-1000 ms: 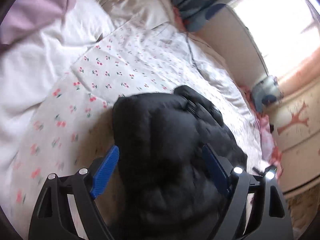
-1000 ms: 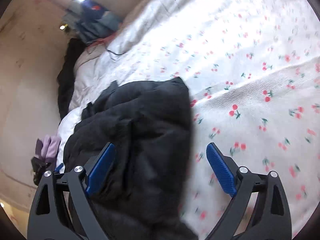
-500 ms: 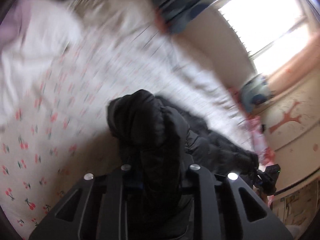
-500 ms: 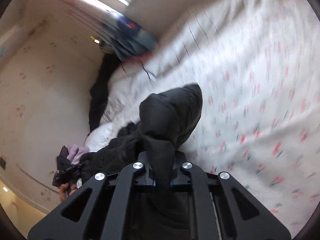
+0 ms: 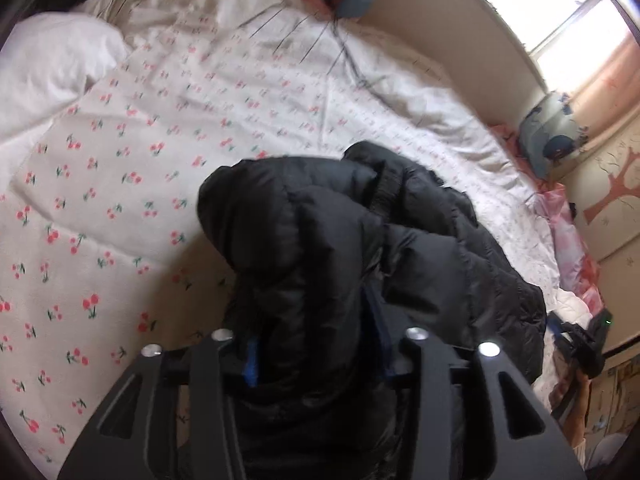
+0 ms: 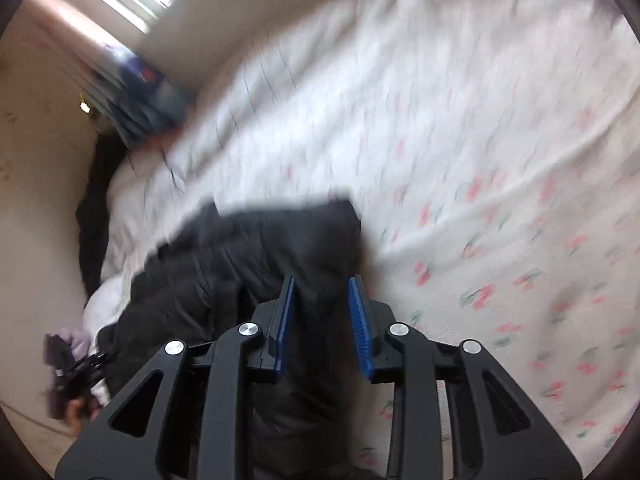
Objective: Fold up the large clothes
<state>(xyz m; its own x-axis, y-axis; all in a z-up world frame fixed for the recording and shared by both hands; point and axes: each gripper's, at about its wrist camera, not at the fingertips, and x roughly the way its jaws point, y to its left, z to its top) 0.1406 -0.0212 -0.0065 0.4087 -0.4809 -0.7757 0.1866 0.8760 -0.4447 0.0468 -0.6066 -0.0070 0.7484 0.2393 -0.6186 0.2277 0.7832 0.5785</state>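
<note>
**Black puffer jacket caught in both grippers, bunched up on the cherry bedspread**

Nearest the left wrist camera, the left gripper [image 5: 316, 344] has a thick fold of the black quilted puffer jacket [image 5: 320, 240] stuffed between its blue-padded fingers [image 5: 251, 360]. The jaws are opening, but the padding still fills the gap and bulges over both pads, so it reads as a pinch on the fabric. Past the fingers the jacket humps up into a rounded lump, then trails off to the right toward the bed's edge.

On the right wrist camera, the right gripper [image 6: 321, 320] has its jaws opening too, with a narrow strip of the same jacket [image 6: 256, 256] running between the ribbed blue pads [image 6: 360, 328]. The picture is smeared, and whether the pads actually press on the cloth can't be told.

The jacket lies on the white bedspread with small red cherry print [image 5: 120, 208], which covers most of both views. Farther back there's a plain white pillow [image 5: 52, 60], a blue patterned cushion [image 5: 548, 136] at the wall, and a bright window [image 5: 580, 24] behind it all
</note>
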